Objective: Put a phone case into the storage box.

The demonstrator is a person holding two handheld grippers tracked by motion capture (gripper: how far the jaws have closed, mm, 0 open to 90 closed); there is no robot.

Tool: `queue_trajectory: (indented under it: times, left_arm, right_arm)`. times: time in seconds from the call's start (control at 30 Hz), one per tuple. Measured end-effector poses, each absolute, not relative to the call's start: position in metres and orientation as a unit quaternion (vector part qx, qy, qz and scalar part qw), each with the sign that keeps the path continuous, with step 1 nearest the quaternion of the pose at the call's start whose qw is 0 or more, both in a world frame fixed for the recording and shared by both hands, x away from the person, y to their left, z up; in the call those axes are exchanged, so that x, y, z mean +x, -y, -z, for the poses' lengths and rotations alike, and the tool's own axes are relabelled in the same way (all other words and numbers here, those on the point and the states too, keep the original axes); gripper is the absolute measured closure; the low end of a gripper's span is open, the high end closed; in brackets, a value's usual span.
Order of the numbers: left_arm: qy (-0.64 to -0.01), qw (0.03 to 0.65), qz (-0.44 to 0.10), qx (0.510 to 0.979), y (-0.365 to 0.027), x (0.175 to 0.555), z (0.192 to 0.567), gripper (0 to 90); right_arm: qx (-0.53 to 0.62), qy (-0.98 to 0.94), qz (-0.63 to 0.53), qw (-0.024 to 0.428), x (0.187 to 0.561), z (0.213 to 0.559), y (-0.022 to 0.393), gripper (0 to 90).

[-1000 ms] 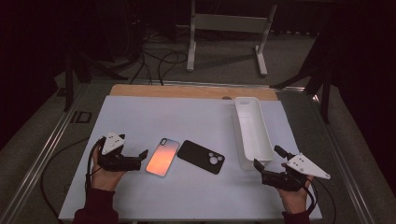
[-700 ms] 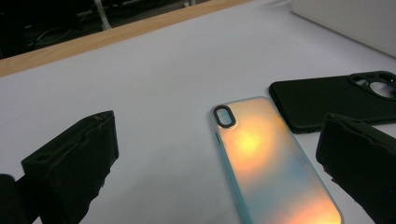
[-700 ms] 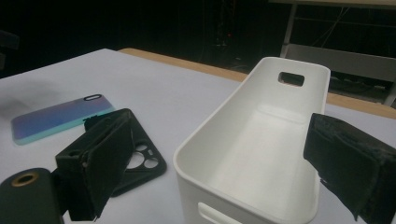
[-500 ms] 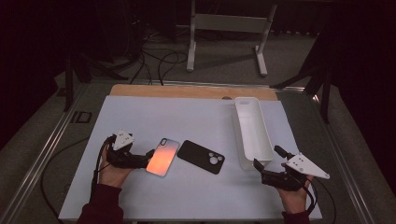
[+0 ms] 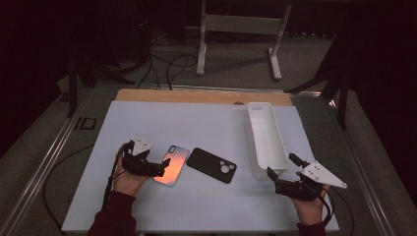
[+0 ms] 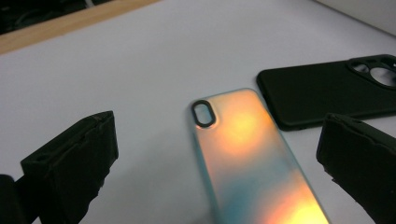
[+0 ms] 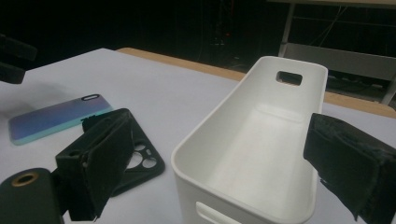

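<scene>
An iridescent orange-blue phone case (image 5: 173, 163) (image 6: 247, 154) lies back up on the white mat. A black phone case (image 5: 212, 165) (image 6: 317, 93) lies just right of it, apart. My left gripper (image 5: 163, 167) (image 6: 219, 126) is open, with its jaws on either side of the iridescent case's lower end and not gripping it. My right gripper (image 5: 280, 166) (image 7: 229, 154) is open at the near end of the empty white bin (image 5: 266, 140) (image 7: 252, 154). In the right gripper view the black case (image 7: 142, 165) and the iridescent case (image 7: 56, 119) lie to the left.
The white mat (image 5: 162, 123) covers the table, with a wooden strip (image 5: 196, 96) along its far edge. The long bin stands lengthwise at the right. Cables and a metal frame (image 5: 236, 24) lie on the floor beyond the table.
My left gripper has moved right and turned towards the iridescent case, so its jaws now straddle the case's end. The right gripper and both cases have stayed put.
</scene>
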State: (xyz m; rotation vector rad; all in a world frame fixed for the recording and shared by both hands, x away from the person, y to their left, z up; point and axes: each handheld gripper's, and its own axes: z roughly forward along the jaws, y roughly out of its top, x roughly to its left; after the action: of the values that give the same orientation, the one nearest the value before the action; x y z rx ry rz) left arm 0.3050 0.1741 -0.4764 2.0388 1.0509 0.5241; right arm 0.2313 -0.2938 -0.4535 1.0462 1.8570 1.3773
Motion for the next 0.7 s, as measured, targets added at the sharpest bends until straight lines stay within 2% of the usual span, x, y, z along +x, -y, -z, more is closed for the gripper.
queue_trajectory:
  times: [0.3, 0.7]
  left_arm:
    - [-0.416, 0.372, -0.181, 0.81, -0.161, 0.31, 0.481, 0.0]
    - [-0.42, 0.345, -0.174, 0.821, -0.145, 0.312, 0.49, 0.0]
  right_arm:
    - [0.396, -0.697, -0.518, 0.299, 0.231, 0.453, 0.295, 8.1]
    - [0.395, -0.7, -0.516, 0.298, 0.232, 0.454, 0.293, 8.1]
